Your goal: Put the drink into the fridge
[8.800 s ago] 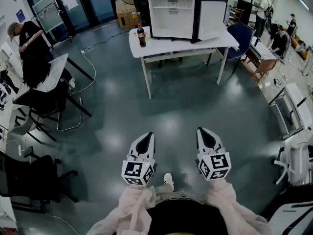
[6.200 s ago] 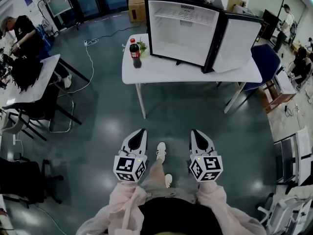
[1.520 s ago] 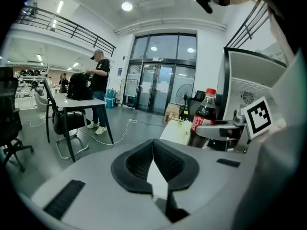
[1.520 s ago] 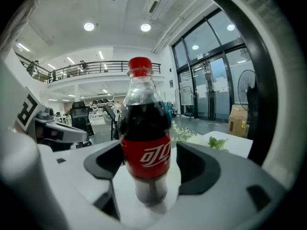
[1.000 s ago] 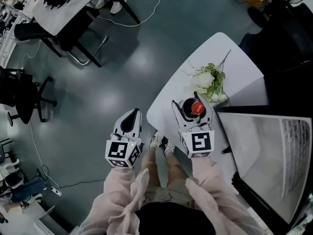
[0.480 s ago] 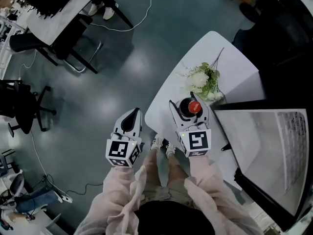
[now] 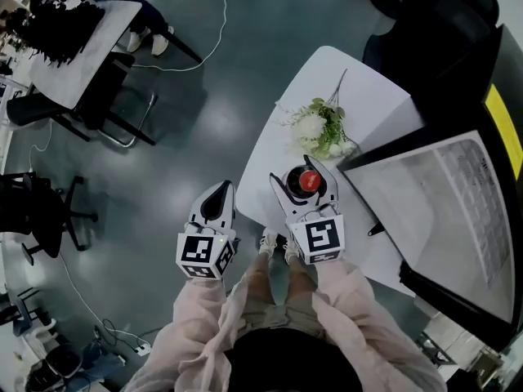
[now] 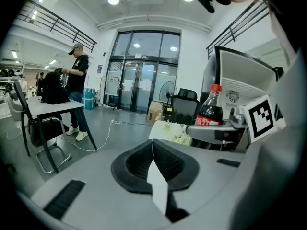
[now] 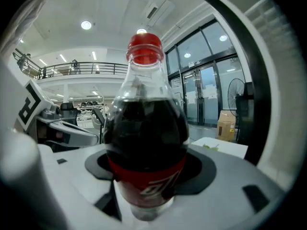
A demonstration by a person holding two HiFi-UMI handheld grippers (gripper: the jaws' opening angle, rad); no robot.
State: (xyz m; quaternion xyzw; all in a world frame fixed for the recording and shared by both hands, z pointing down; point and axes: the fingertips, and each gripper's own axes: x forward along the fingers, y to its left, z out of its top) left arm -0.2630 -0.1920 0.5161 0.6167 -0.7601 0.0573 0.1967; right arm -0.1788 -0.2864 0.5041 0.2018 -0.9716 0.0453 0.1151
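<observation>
1. Tables: two. The white table point(image 7: 359, 113), and a second table point(image 7: 94, 51) well apart from it.
2. Fridges: one fridge point(image 7: 433, 202), standing on the white table.
3. Bottles: one cola bottle point(image 9: 146, 128), at that table's edge.
4. Flowers: one bunch point(image 7: 319, 129), on that table.
5. Grippers: two. The right gripper point(image 7: 304, 174) is over the table edge, the left gripper point(image 7: 219, 186) just off it.
6. Chairs: three I can count. A metal-framed chair point(image 7: 122, 109) and a swivel chair point(image 7: 45, 215) are well away from the white table, and an office chair point(image 8: 184, 103) is behind it.
7. People: two. The gripper holder point(image 7: 286, 341) is at the white table, and a standing person point(image 8: 76, 75) is well away from it.
</observation>
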